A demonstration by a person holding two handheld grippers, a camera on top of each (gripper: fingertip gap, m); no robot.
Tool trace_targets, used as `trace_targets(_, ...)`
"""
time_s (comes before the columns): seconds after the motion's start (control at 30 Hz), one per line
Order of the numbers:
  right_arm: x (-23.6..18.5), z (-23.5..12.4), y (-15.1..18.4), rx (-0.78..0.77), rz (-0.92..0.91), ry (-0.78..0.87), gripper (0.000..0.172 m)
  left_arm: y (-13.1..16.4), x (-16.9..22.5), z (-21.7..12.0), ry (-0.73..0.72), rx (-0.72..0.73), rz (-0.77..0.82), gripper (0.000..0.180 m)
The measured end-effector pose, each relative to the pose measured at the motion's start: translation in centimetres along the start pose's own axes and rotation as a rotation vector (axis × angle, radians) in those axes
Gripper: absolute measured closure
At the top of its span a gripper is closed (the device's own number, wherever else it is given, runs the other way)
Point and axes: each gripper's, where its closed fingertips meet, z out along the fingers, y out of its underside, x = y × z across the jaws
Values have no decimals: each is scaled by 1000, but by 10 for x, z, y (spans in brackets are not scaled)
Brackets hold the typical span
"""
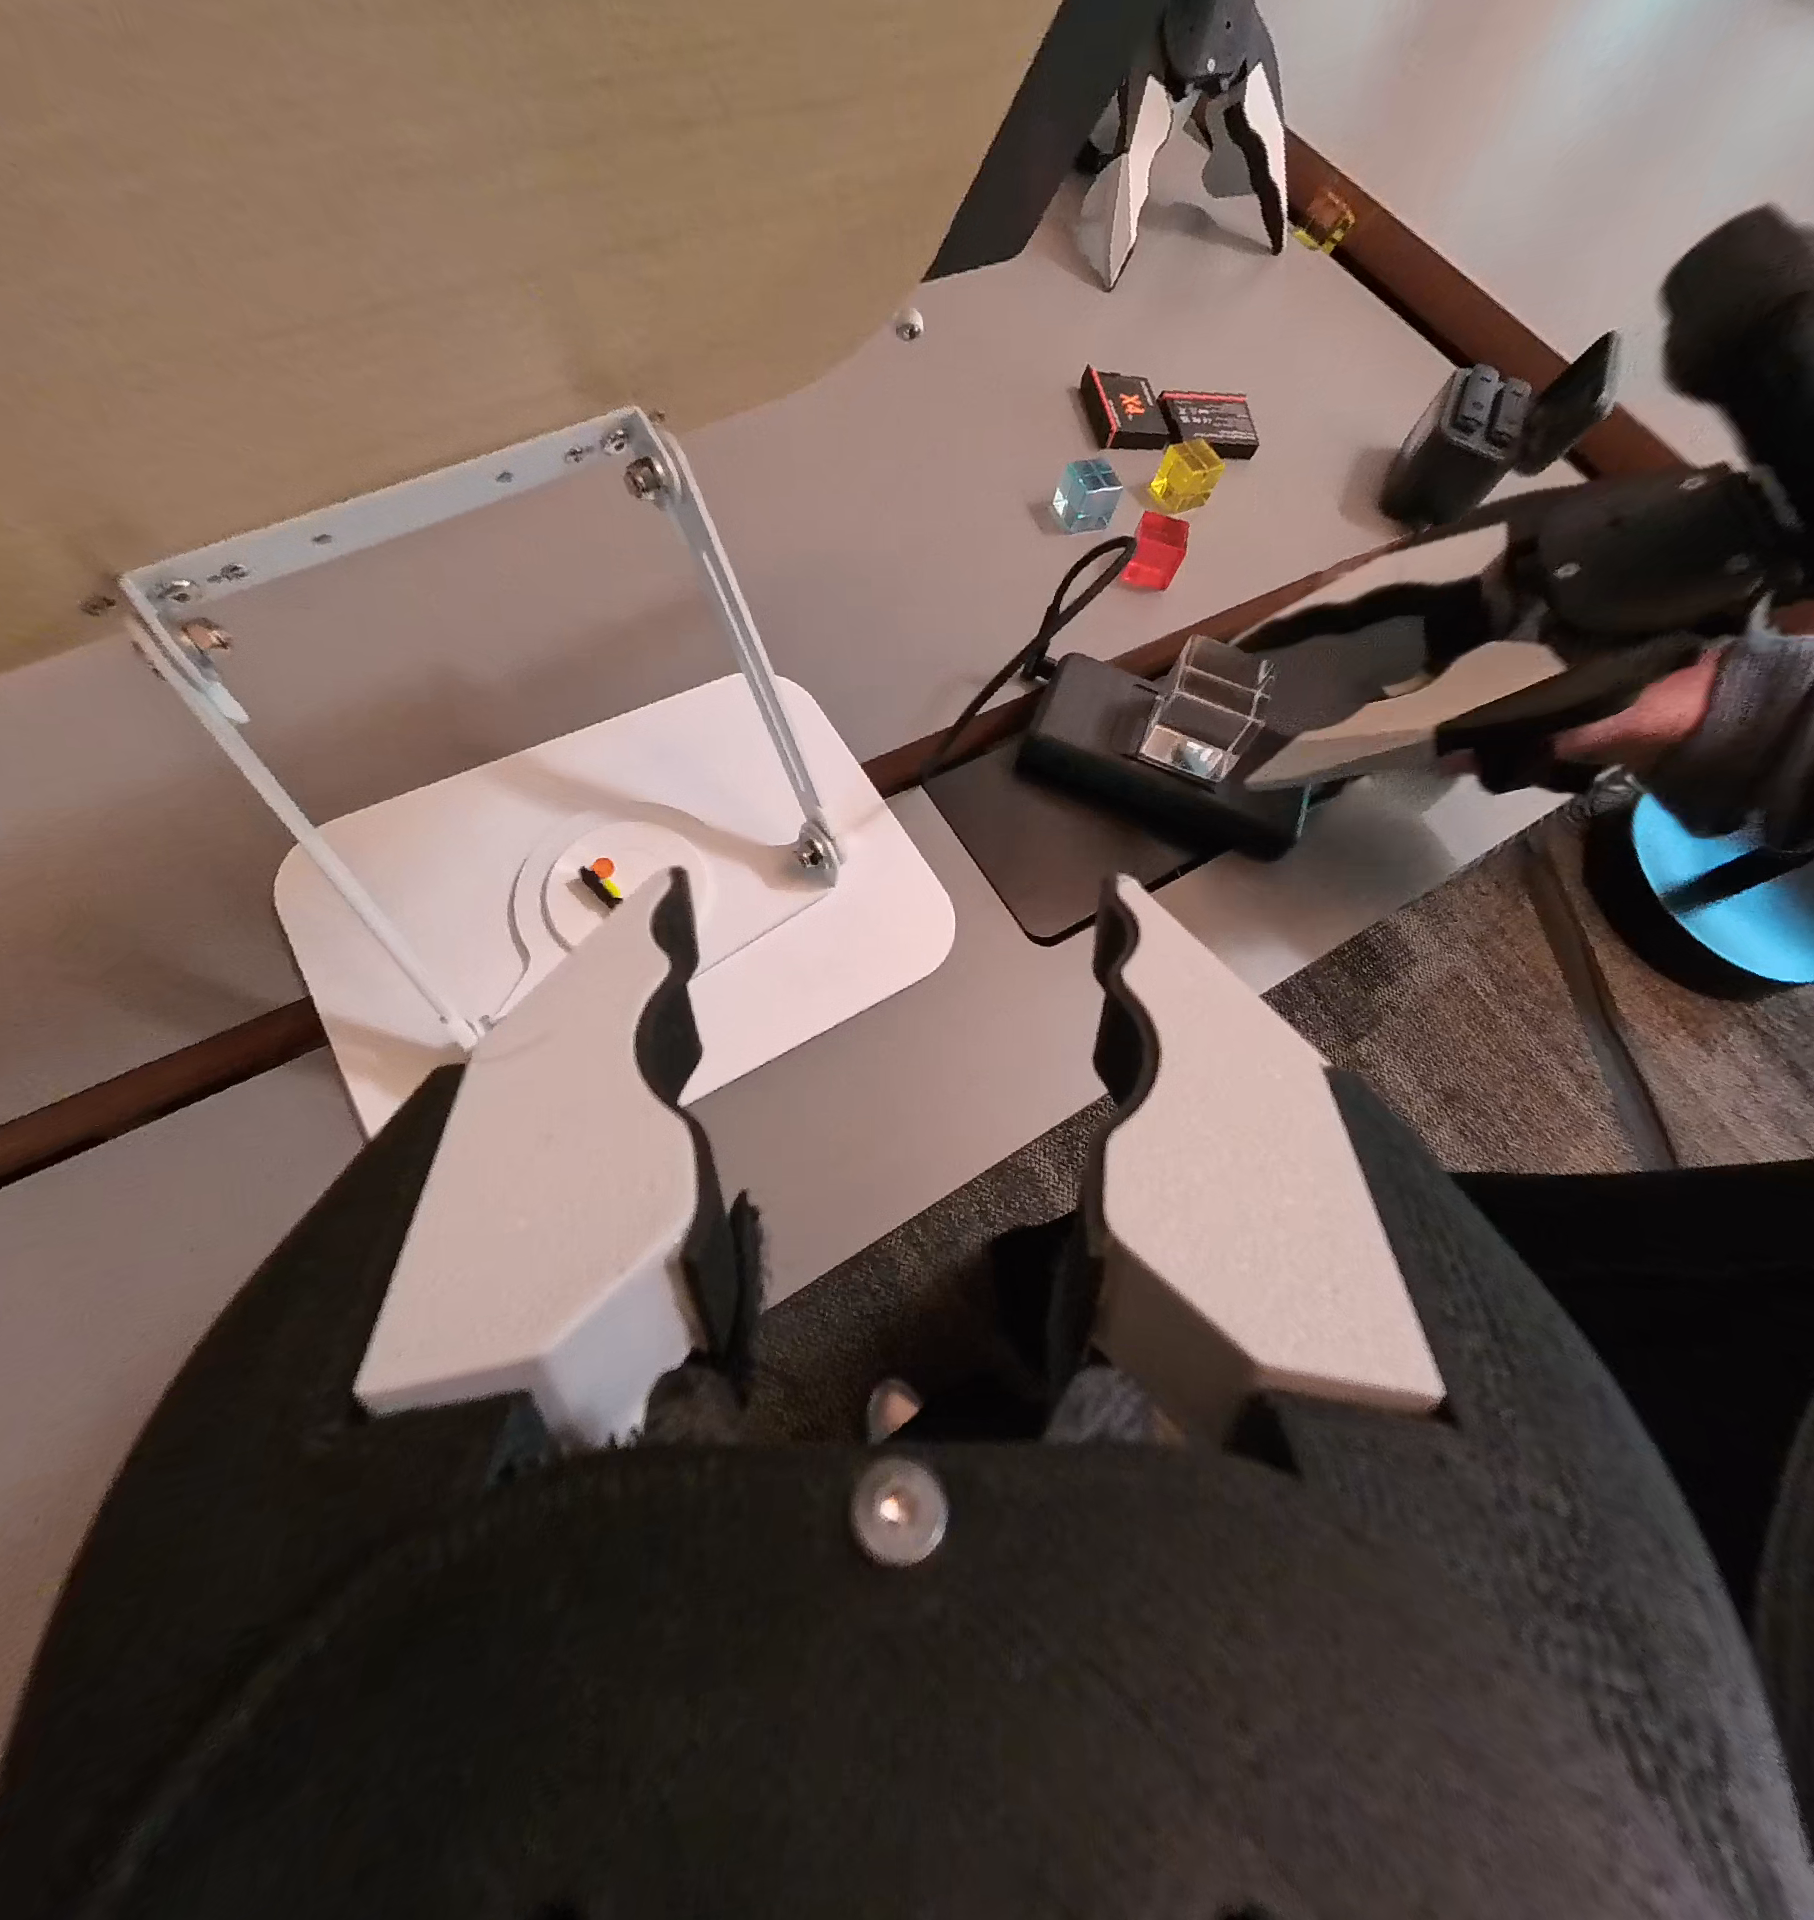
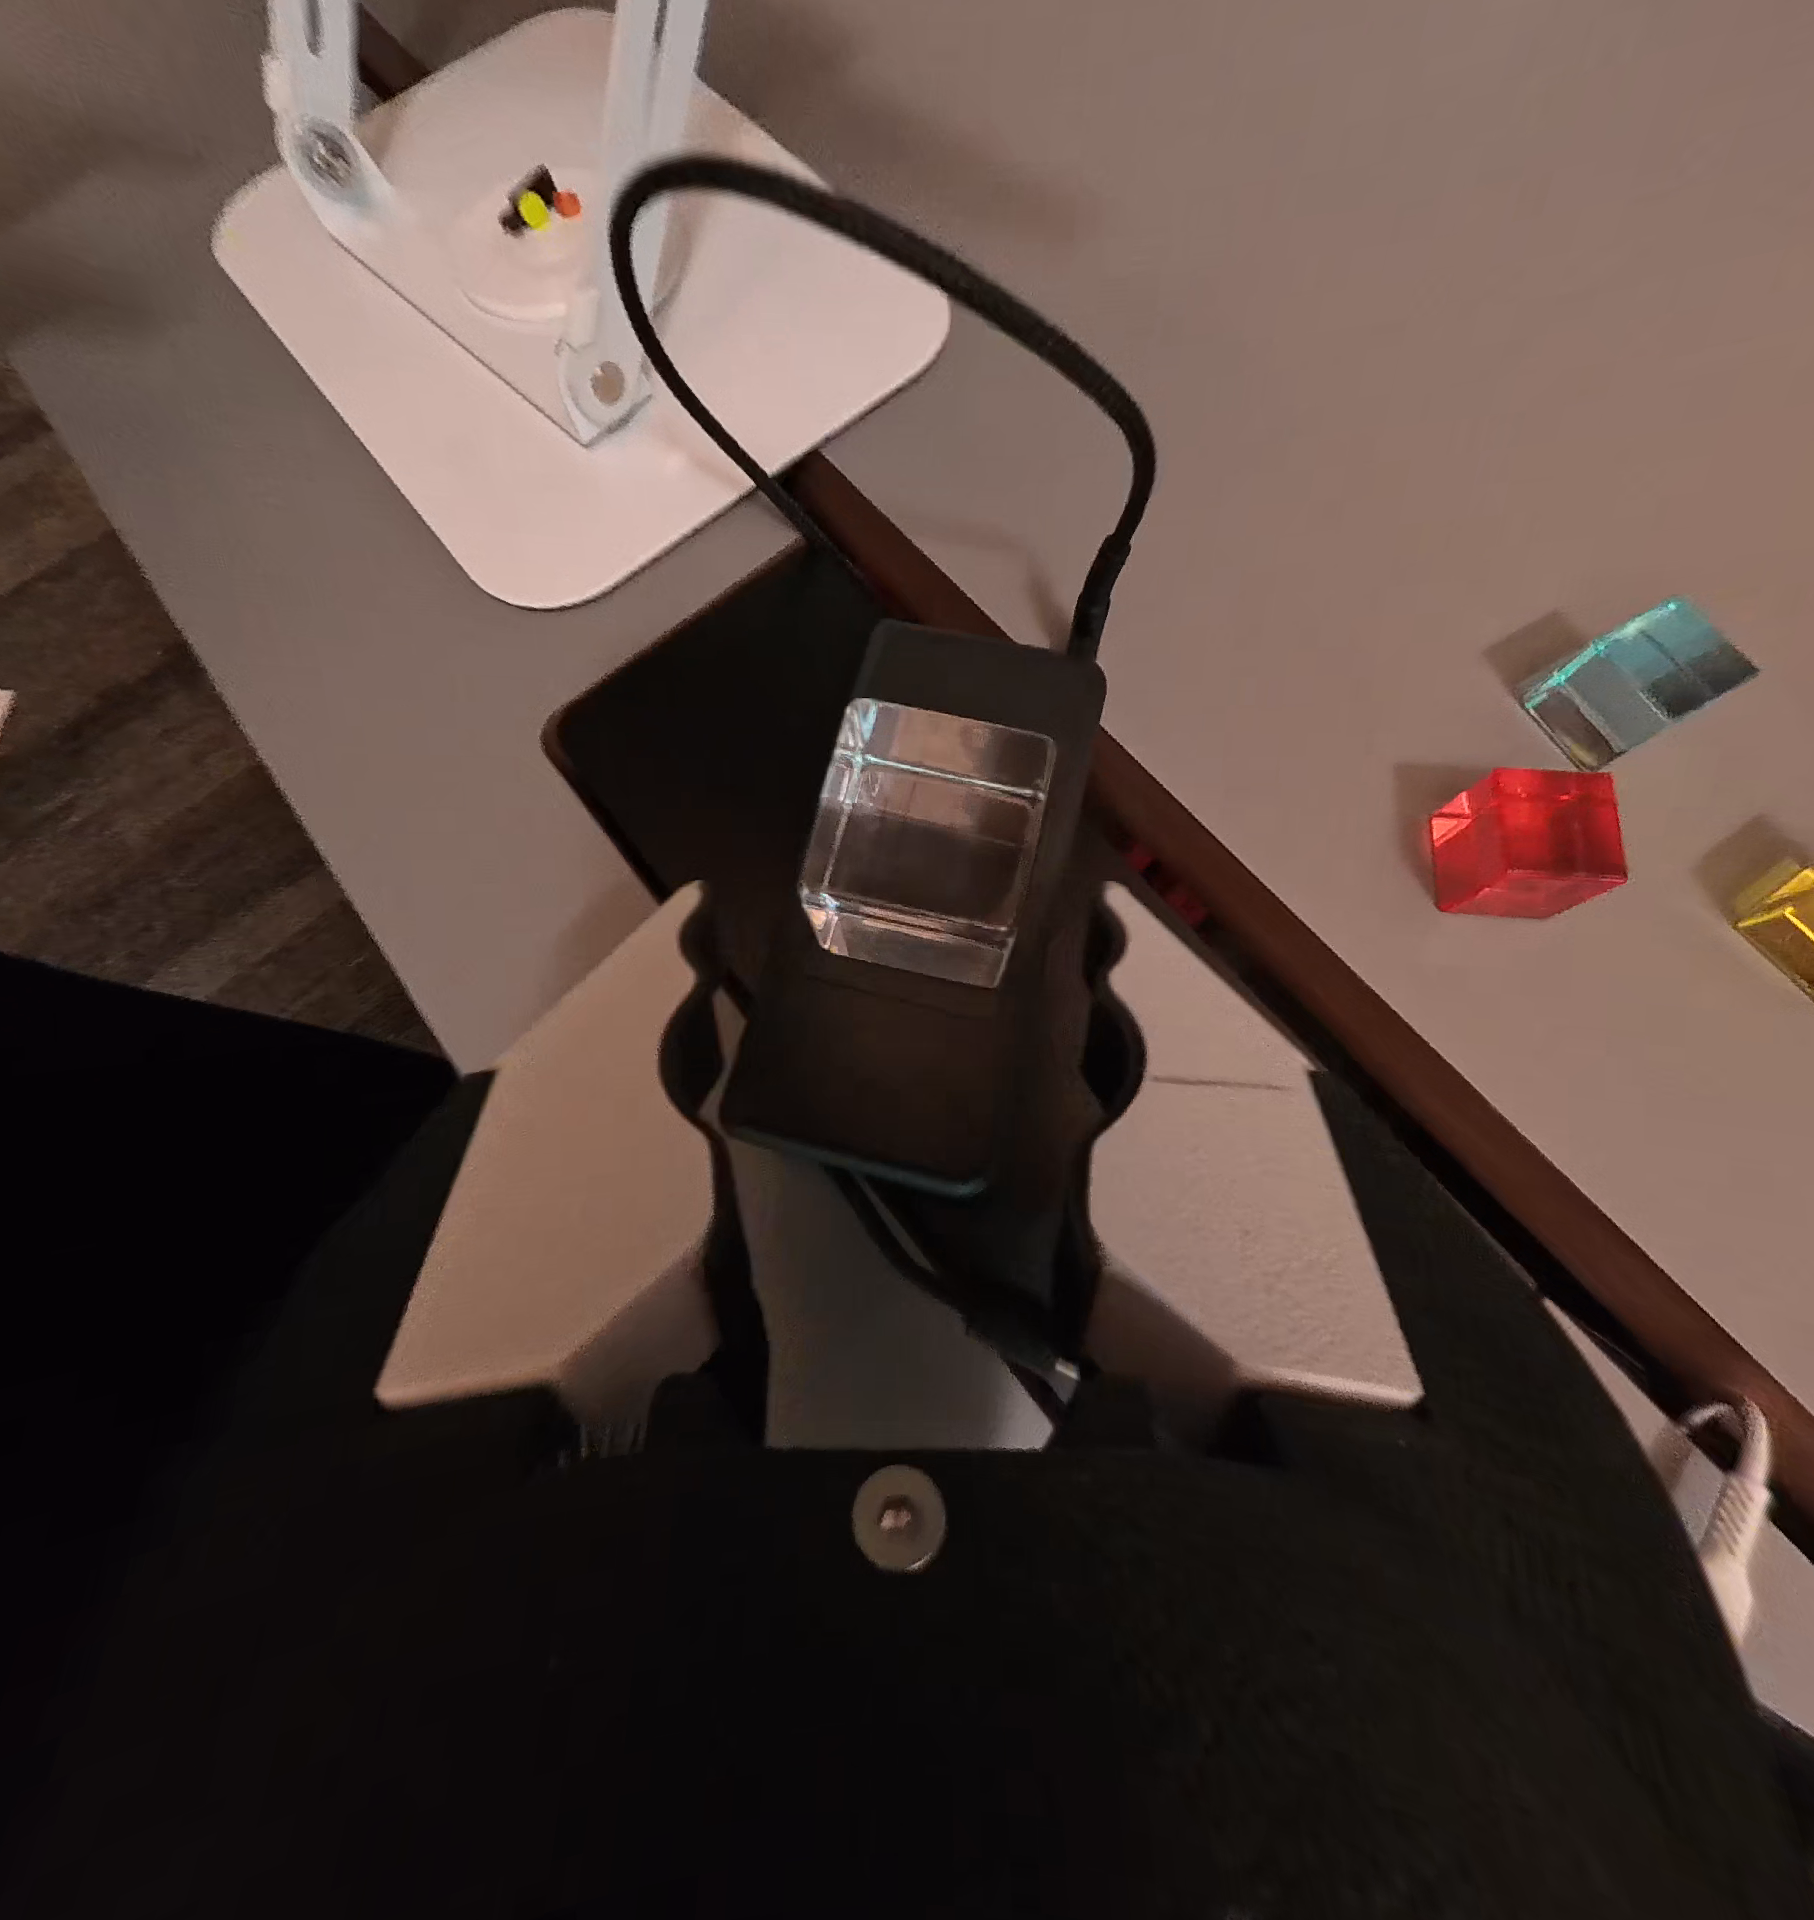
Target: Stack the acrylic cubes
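— Right gripper (image 2: 903,925) stands with its jaws wide apart, one finger on either side of the clear cube (image 2: 929,842), neither pad touching it.

— Where does the cube sit?

— On top of the black box (image 2: 882,1081), near the end where the cable (image 2: 882,260) plugs in. The box lies on a dark panel (image 2: 654,748) at the table (image 1: 882,540) edge, and its near end reaches in between the fingers.

— Does it look steady?

— It rests flat, all four lower edges on the box. It looks slick and loose, so a knock from a finger or a tug on the cable would likely shift it. Any withdrawal is best made straight back, jaws kept wide.

— What lies around it?

— Red cube (image 2: 1526,842), blue cube (image 2: 1635,675) and yellow cube (image 2: 1807,925) sit to the right, well apart from the box. The white stand (image 2: 778,343) is beyond, on the left.

— And the other hand?

— Left gripper (image 1: 892,904) hovers spread and empty, just beside the stand's base.
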Motion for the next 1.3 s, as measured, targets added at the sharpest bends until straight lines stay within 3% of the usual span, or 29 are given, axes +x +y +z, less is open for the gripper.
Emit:
trace_targets(0.1, 11, -19, -21, 121, 35, 19, 85, 0, -3, -2, -13, 3, -8, 104)
trace_targets(0.2, 60, -35, -33, 181, 127, 203, 97, 2, -7, -5, -26, 2, -21, 104)
trace_targets(0.27, 88, -30, -24, 88, 156, 287, 107, 4, -8, -6, -32, -2, -28, 104)
trace_targets(0.33, 98, -15, -20, 0, 139, 271, 116, 4, -9, -7, -38, -5, -31, 104)
trace_targets(0.6, 138, 27, 0, -279, 49, 311, 123, 7, -10, -11, -64, -17, -33, 103)
trace_targets(0.7, 136, 31, 9, -326, 66, 275, 146, 8, -11, -13, -72, -18, -38, 103)
trace_targets(1.0, 88, -3, -22, -180, 183, 227, 147, 10, -15, -14, -73, -1, -55, 104)
trace_targets(1.3, 17, -23, -35, -202, 201, 174, 146, 9, -17, -11, -55, 13, -54, 104)
